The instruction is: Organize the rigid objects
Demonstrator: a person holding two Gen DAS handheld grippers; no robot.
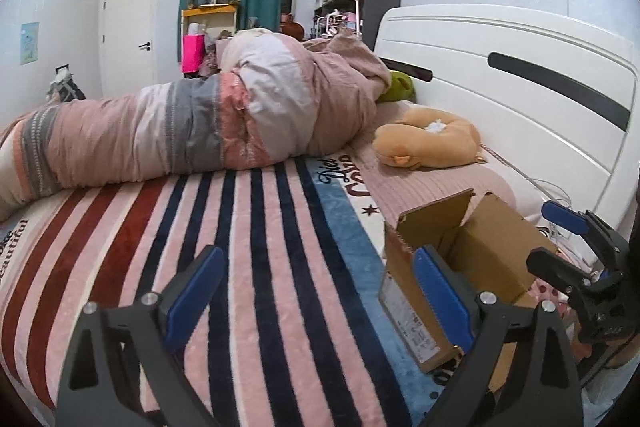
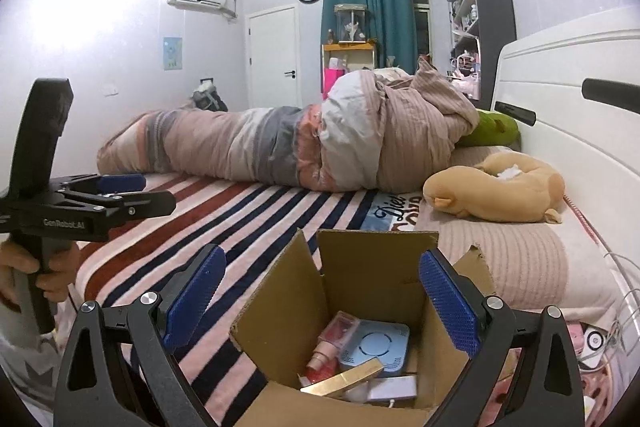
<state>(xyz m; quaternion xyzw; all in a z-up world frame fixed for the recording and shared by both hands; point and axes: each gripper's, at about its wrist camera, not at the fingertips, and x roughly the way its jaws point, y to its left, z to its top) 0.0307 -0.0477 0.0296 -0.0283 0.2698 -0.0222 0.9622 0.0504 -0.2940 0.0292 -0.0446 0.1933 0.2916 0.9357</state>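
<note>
Left wrist view: the left gripper (image 1: 318,299) hangs low over the striped blanket (image 1: 256,247) on the bed, its 2 blue-padded fingers (image 1: 196,297) spread wide with nothing between them. The cardboard box (image 1: 452,267) stands just to its right, flaps up, its labelled side facing this camera; the right finger overlaps the box's near corner in the picture, though whether it touches is unclear. The right gripper (image 1: 560,239) shows at the far right edge, beyond the box.

Right wrist view: the right gripper (image 2: 320,299) hovers over the open box (image 2: 372,267), fingers (image 2: 450,303) spread and holding nothing. Inside lie a pale blue square device (image 2: 376,347), a pink bottle (image 2: 332,343), a gold bar-shaped item (image 2: 344,379) and a white flat item (image 2: 392,387). The left gripper (image 2: 136,193) is off to the left above the blanket, held in a hand (image 2: 36,271).

No loose rigid item is visible on the blanket, so the packing looks largely done. The likely next move is either to look for a remaining item or to fold the flaps shut, which calls for pushing each flap inward without tipping the box on the soft bedding.
</note>
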